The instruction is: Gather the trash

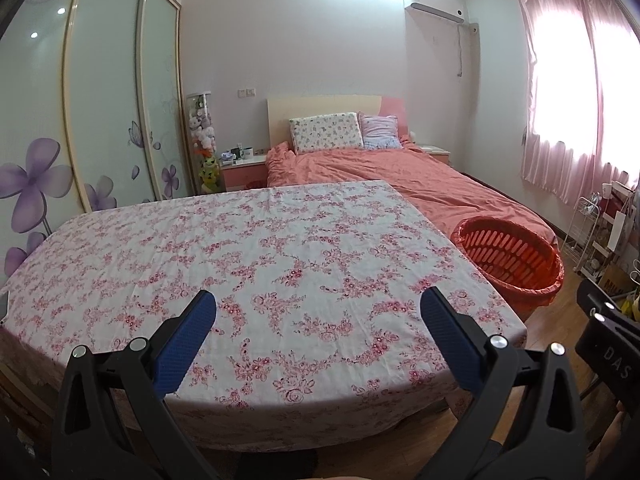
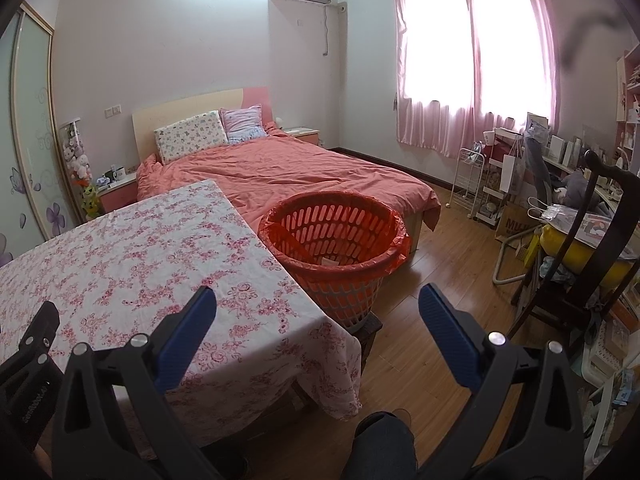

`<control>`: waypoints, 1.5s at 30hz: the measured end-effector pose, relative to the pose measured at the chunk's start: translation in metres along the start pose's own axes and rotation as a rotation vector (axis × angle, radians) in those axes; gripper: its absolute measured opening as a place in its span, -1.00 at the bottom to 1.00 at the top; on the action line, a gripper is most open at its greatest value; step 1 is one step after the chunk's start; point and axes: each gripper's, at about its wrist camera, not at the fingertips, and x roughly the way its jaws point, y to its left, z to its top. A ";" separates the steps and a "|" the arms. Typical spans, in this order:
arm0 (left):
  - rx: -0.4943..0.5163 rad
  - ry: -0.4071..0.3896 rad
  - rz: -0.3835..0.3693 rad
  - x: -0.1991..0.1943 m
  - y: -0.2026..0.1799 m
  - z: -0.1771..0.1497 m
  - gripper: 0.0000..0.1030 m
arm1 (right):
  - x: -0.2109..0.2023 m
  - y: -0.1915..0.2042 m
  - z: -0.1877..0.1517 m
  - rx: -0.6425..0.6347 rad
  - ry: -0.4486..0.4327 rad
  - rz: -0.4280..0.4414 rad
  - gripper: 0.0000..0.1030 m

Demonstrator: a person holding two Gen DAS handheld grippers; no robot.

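A table under a pink flowered cloth (image 1: 256,256) fills the left wrist view, its top bare of any trash that I can see. An orange slatted basket (image 2: 336,248) with an orange liner stands on a low stool off the table's right side; the same basket (image 1: 510,258) shows at the right of the left wrist view. My left gripper (image 1: 318,304) hangs open above the table's near edge, nothing between its blue pads. My right gripper (image 2: 318,302) is open too, over the table's right corner, just short of the basket. Inside the basket I make out only a pale scrap.
A bed with a coral cover (image 2: 288,172) lies behind the table and basket. A sliding wardrobe (image 1: 80,112) lines the left wall. A dark chair (image 2: 592,248), a white rack (image 2: 472,184) and cluttered shelves crowd the right side. Wood floor (image 2: 432,280) is open right of the basket.
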 end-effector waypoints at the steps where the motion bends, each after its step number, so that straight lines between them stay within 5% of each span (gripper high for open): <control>1: -0.002 0.002 0.001 0.000 0.000 0.000 0.96 | 0.000 0.000 0.000 0.000 0.000 0.000 0.92; 45: -0.011 0.015 -0.005 0.003 0.003 -0.001 0.96 | 0.001 0.002 0.001 -0.002 0.003 -0.001 0.92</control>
